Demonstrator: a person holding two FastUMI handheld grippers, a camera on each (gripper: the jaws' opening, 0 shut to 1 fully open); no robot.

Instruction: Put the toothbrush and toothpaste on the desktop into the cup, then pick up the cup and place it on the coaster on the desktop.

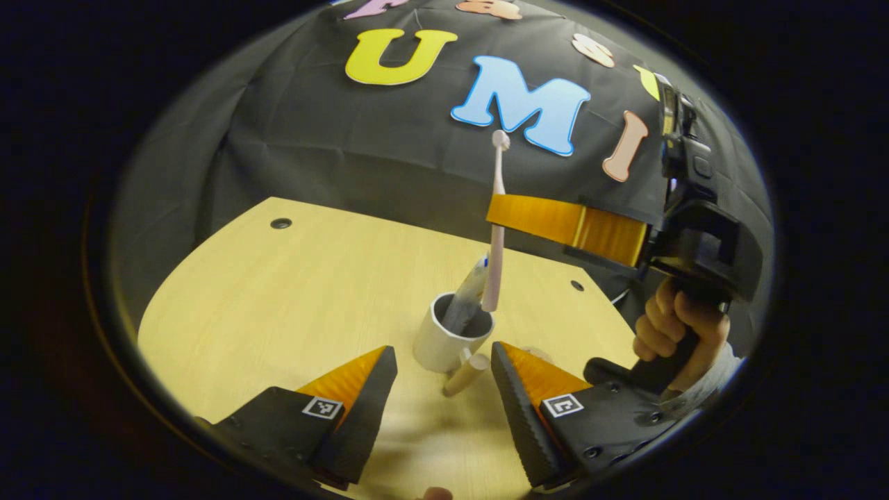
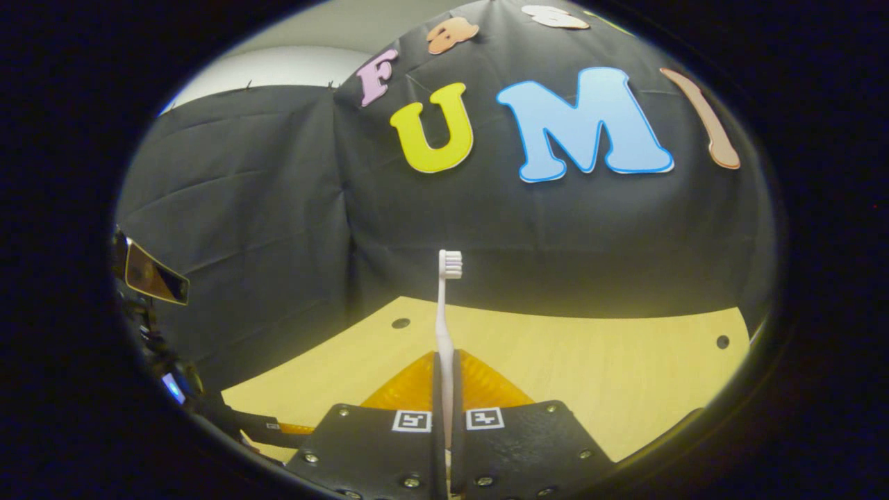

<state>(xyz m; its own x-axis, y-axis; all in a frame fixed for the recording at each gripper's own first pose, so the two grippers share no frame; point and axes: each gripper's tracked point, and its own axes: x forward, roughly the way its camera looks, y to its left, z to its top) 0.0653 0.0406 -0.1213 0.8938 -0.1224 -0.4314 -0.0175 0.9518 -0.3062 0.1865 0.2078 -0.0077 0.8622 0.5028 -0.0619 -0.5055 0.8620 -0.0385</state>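
Upright, the toothbrush stands pinched in the right tool, seemingly above the cup.

- Your left gripper has black, screw-studded finger mounts with small square markers.
- Your right gripper matches; a pale sleeve shows.

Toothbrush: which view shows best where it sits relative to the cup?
Left gripper view: the toothbrush stands upright, clamped in the right gripper, its lower end at the rim of the white cup. Right gripper view gives just the brush between its fingers.
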